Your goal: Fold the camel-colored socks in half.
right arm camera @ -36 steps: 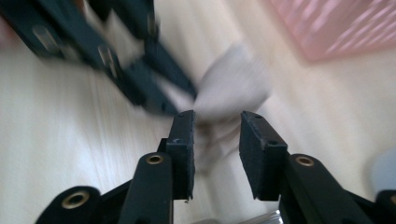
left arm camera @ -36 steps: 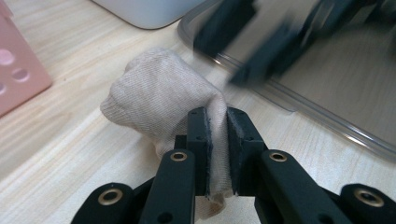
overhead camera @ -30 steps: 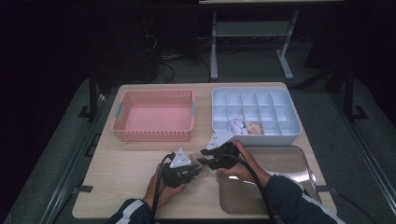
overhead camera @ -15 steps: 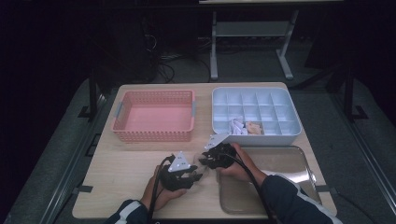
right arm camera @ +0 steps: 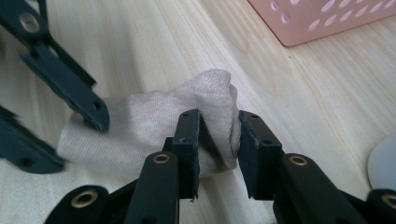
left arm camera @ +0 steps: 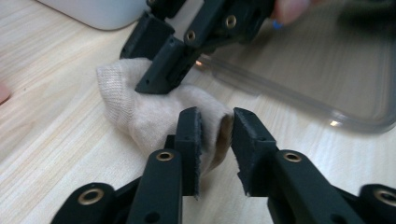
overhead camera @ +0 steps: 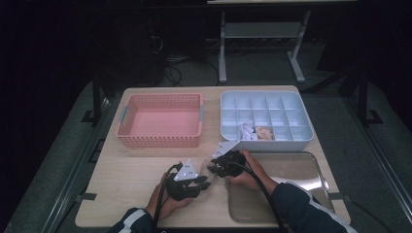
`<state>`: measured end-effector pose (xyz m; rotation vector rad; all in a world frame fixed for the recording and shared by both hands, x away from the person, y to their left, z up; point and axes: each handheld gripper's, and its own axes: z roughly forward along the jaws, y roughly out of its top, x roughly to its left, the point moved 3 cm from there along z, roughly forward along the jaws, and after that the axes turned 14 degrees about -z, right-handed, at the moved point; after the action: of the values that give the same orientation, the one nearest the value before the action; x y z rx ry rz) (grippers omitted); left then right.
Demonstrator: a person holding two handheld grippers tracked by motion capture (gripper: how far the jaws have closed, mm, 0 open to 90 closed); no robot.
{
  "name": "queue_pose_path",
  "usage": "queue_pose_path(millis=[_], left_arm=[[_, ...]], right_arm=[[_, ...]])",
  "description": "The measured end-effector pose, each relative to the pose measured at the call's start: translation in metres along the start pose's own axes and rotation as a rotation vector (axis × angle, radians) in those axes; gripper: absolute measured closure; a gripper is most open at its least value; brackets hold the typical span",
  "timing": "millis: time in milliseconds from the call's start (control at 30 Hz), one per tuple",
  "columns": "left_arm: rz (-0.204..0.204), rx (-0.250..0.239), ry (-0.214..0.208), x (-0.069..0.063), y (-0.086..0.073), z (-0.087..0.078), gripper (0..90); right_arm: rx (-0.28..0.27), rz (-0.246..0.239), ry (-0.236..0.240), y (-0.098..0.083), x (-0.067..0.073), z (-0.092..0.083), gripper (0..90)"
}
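Beige sock (left arm camera: 154, 109) on table (overhead camera: 136, 167) — pinched at 2 ends: left gripper (left arm camera: 215, 128), jaws just closing, and right gripper (right arm camera: 217, 135).

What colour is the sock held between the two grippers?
Plain beige sock, clearest in the left gripper view.

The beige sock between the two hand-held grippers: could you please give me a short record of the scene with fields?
item: beige sock, lying on the wooden table
left hand-held gripper: jaws around one end of the sock, which they have just been closing on
right hand-held gripper: jaws around the sock's other end
beside it: clear tray
farther back: pink basket, white divided box
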<state>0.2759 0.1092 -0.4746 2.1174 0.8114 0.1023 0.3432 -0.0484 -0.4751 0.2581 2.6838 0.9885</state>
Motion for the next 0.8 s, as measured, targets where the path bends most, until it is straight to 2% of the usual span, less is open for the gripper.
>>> queue_pose_path(millis=[167, 200, 333, 500, 567, 667, 733, 800], left_arm=[[0.017, 0.003, 0.006, 0.0, -0.003, 0.002, 73.7], [0.037, 0.009, 0.013, -0.001, -0.003, 0.002, 73.6], [0.058, 0.017, 0.014, -0.004, -0.005, 0.0, 75.6], [0.067, 0.022, 0.014, -0.002, -0.005, 0.0, 78.3], [0.057, 0.016, 0.012, -0.002, -0.005, 0.0, 78.2], [0.051, 0.012, 0.01, -0.002, -0.005, 0.0, 77.9], [0.052, 0.013, 0.01, -0.002, -0.005, 0.0, 77.4], [0.054, 0.018, 0.012, -0.001, -0.005, -0.001, 77.1]], right_arm=[[0.003, -0.004, -0.002, -0.001, 0.001, 0.0, 68.3], [0.002, -0.004, -0.002, -0.001, 0.0, 0.0, 67.5], [0.005, -0.005, -0.002, 0.0, 0.0, -0.001, 65.7], [0.003, -0.016, -0.035, 0.003, 0.002, -0.005, 67.3], [0.01, -0.033, -0.052, 0.004, 0.001, -0.007, 68.3], [0.015, -0.031, -0.065, 0.004, 0.001, -0.009, 68.5], [0.003, -0.049, -0.078, 0.007, 0.002, -0.013, 67.4], [-0.022, -0.039, -0.098, 0.011, 0.002, -0.019, 65.7]])
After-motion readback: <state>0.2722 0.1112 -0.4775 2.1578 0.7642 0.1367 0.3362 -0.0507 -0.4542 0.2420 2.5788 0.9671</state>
